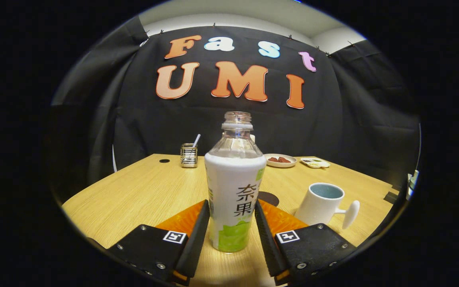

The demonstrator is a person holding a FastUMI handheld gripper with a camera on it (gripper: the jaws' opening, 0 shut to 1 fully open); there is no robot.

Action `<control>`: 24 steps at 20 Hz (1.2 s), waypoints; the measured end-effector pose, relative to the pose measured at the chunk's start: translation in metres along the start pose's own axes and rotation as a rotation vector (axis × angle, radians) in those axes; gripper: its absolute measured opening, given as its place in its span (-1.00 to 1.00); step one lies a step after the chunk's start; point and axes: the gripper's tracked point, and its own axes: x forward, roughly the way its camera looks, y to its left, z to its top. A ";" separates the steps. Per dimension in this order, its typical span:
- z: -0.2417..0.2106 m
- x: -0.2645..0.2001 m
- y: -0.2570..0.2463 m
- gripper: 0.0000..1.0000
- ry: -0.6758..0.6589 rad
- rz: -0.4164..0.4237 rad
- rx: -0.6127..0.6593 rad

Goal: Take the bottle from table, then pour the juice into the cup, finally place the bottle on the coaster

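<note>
Wooden table (pixel 142 191); fingers (pixel 231 227) flank bottle (pixel 234 191).

Booth with a wooden counter and black cloth walls

The light wood-grain counter (pixel 142 191) runs back to a black cloth wall (pixel 333 135), pinned along its top edge under a pale wall and ceiling (pixel 229 16). Near the counter's far edge stand a wire holder (pixel 189 154), a small plate (pixel 280 160) and a tray (pixel 314 162); a round hole (pixel 164 161) sits toward the far left corner.
</note>
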 end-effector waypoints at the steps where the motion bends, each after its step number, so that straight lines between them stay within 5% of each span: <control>1: -0.002 0.002 -0.001 0.33 0.007 0.000 0.003; 16: 0.003 0.008 0.006 0.11 -0.029 0.031 -0.012; 24: 0.005 0.014 0.010 0.11 -0.005 0.079 0.173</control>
